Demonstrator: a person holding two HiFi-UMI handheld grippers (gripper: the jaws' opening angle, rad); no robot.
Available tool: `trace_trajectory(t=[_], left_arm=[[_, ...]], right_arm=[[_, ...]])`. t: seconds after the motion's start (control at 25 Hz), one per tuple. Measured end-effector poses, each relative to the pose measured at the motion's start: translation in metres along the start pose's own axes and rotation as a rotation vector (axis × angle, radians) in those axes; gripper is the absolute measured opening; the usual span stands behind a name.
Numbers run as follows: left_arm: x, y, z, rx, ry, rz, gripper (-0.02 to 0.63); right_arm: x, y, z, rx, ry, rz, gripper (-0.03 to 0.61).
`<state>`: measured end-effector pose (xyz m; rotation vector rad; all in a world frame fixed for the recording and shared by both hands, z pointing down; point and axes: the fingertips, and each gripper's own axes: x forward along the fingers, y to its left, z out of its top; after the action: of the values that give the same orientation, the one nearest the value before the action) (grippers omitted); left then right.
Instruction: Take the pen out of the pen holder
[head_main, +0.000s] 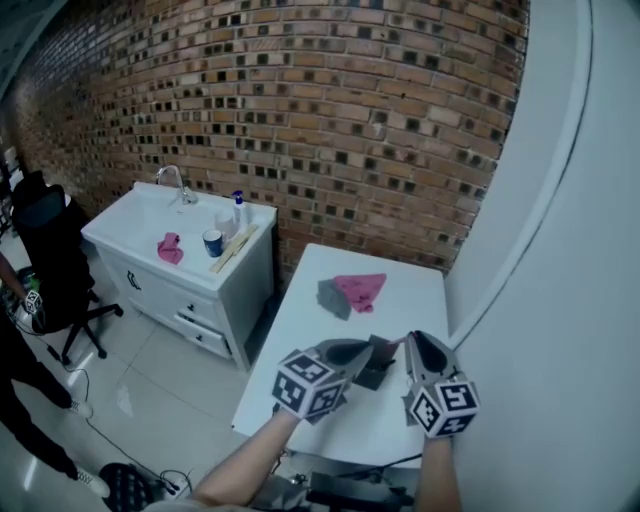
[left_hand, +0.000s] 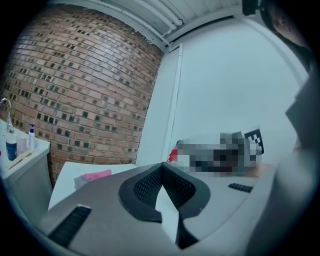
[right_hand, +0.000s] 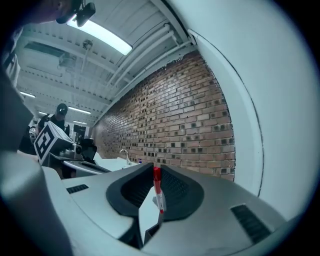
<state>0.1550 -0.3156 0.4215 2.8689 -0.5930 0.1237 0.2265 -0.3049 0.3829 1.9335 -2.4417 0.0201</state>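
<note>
A red-capped pen (right_hand: 157, 189) stands upright between the jaws of my right gripper (right_hand: 154, 172), which is shut on it. In the head view this gripper (head_main: 411, 342) hovers over the near part of the white table (head_main: 400, 300), close to the white wall. The dark pen holder (head_main: 377, 366) sits just left of it, partly hidden by my left gripper (head_main: 368, 350). In the left gripper view the jaws of my left gripper (left_hand: 161, 169) meet at their tips with nothing showing between them. The holder does not appear in either gripper view.
A pink cloth (head_main: 360, 290) and a grey cloth (head_main: 332, 298) lie at the table's far end. A white sink cabinet (head_main: 190, 270) with a faucet, a blue cup (head_main: 212, 242) and a pink rag stands to the left. A black office chair (head_main: 55, 265) is farther left. A brick wall runs behind.
</note>
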Motion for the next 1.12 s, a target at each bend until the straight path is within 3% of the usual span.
trace_trajectory(t=[0.4,1.12], left_arm=[[0.004,-0.017,0.027,0.048,-0.032,-0.033,0.002],[0.009,-0.015,0.021,0.046,-0.026,-0.011,0.003]], right_arm=[[-0.018,0.007,0.029,0.037,-0.100,0.066,0.055],[-0.021,0.000,0.026,0.077,-0.103,0.070,0.052]])
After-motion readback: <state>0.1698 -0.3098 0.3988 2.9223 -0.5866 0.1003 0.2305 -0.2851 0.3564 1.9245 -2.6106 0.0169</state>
